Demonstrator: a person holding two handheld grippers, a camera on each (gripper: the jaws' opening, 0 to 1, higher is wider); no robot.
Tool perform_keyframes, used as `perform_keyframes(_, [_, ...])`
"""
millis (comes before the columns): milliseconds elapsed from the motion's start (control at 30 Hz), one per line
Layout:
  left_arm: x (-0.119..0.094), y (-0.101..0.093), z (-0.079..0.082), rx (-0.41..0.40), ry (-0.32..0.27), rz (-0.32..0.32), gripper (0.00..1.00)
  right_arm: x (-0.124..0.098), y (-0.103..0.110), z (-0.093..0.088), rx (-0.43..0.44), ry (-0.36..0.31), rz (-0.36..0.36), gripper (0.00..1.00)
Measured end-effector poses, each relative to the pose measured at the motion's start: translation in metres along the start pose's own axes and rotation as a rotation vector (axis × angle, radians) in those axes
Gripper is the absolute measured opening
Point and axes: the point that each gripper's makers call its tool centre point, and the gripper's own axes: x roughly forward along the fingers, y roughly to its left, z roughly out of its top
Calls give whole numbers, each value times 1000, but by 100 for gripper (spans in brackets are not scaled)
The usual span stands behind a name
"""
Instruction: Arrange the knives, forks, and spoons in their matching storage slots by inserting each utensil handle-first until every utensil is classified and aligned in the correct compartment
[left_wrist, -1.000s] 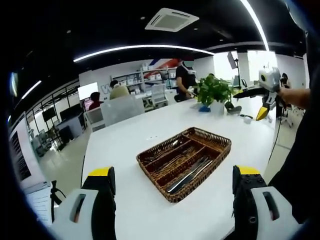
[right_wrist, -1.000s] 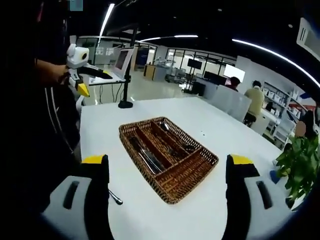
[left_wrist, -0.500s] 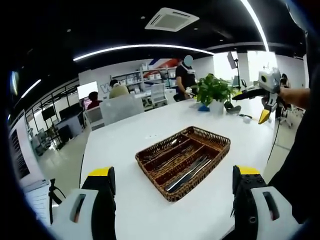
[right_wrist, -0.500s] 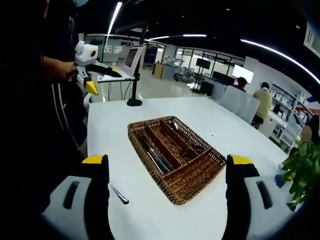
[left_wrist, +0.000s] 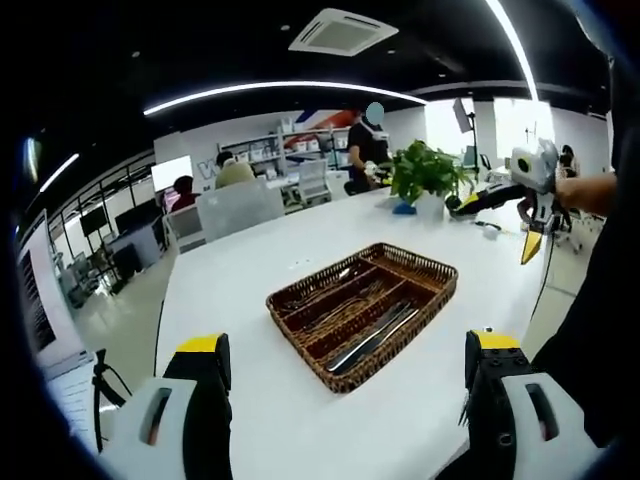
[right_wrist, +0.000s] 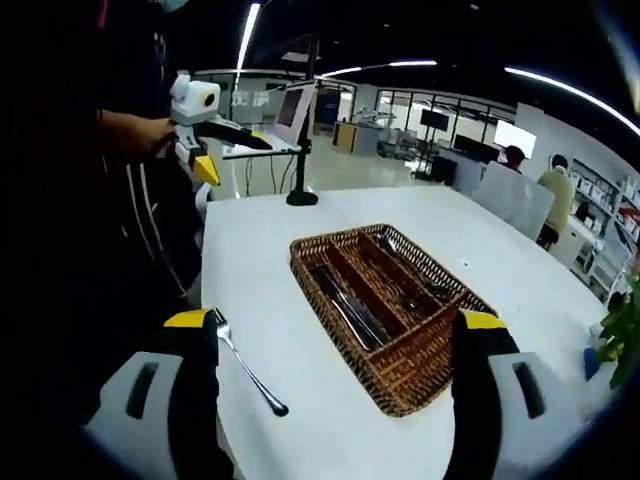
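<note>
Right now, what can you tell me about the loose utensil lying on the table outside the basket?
The loose utensil is a slim, shiny metal piece lying flat on the white table, apart from the wicker basket. Its rounded handle tip points toward the camera; its head lies beside the right gripper's left jaw, partly hidden, so fork or spoon is unclear. Nothing grips it.

Right gripper (right_wrist: 340, 350) is swinging round, so the wicker tray (right_wrist: 440, 367) is sliding right in its view and way more of that loose utensil (right_wrist: 250, 365) on the white table (right_wrist: 250, 260) is coming into sight by the left jaw. In the left gripper view the right gripper (left_wrist: 528, 190) is dipping lower, yellow tip pointing down.
</note>
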Motion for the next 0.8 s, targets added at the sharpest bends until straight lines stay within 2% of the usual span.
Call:
perform_keyframes(67, [-1,1,0,1,-4,2,99,4,4,-5,-19,23,19,100])
perform_keyframes(300, [-3,3,-1,-2,-5,8,99,8,11,-1,-61,27,48,95])
perform_keyframes(433, [-4,4,-2,-4,-6,11,99,14,21,-2,-83,34,93,91])
perform_keyframes(500, [-4,3,-1,-5,-7,10,99,21,27,-7,-86,42,114,91])
perform_keyframes(600, [-4,3,-1,-1,-6,9,99,34,43,-29,-139,102,171,89])
perform_keyframes(800, [-7,5,1,0,-11,16,99,50,60,-35,-136,105,221,87])
